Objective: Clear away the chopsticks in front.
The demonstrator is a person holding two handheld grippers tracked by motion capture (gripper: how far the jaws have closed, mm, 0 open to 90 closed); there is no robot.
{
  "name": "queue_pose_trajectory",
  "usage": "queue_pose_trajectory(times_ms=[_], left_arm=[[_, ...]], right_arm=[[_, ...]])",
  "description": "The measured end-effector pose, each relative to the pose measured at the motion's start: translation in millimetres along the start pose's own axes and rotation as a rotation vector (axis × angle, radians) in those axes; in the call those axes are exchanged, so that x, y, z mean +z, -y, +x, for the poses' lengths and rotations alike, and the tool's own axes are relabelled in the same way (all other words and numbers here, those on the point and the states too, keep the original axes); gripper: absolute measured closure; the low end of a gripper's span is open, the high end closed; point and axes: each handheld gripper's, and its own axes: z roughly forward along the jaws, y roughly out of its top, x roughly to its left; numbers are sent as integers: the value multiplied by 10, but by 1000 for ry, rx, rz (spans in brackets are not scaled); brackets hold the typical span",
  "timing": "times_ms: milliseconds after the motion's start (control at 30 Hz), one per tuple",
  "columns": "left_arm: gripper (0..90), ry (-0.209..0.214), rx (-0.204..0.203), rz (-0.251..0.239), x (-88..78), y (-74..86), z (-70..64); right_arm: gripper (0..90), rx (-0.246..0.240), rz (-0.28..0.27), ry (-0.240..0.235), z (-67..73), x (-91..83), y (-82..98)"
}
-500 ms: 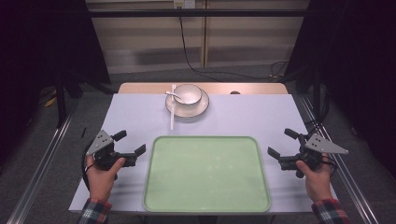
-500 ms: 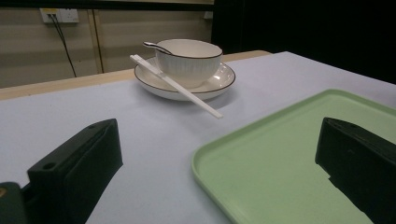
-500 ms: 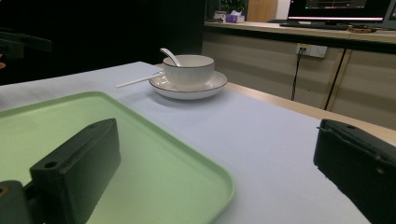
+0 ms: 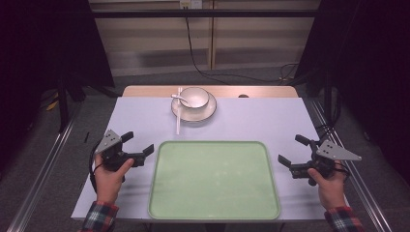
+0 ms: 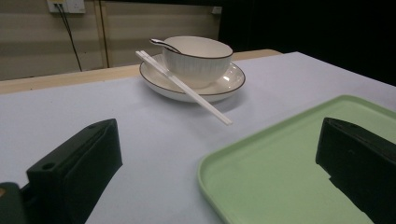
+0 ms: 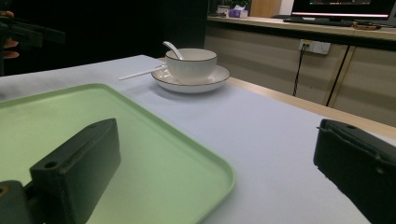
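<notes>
Flanking the tray's (image 4: 214, 212) side edges, both grippers gape.

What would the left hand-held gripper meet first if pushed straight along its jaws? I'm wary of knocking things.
Probably the plate with the chopsticks resting on its rim; the tray corner lies close on the right-hand jaw's side and might be clipped first.

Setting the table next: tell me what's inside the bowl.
A spoon leans in the bowl, handle over the rim. The bowl's bottom is hidden by its wall.
</notes>
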Motion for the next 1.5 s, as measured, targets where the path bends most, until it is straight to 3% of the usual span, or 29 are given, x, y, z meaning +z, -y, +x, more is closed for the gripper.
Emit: queue_pose_trajectory(times_ms=[67,400,967,1100,1500], left_arm=[[1,2,-14,4,72,-13,5],[1,-20,-6,21,222,-77,87],[1,-54,-13,49,683,-270,170],[1,-53,-27,56,778,-288,190],[1,-105,-71,96,1050,-297,267]], right_arm=[[0,-4,8,-1,1,-18,7],[0,-7,13,0,16,-27,8],[6,-25,29,1,15,-30,9],[8,-26,30,-3,15,-28,9],[10,-27,30,-1,13,-34,6]])
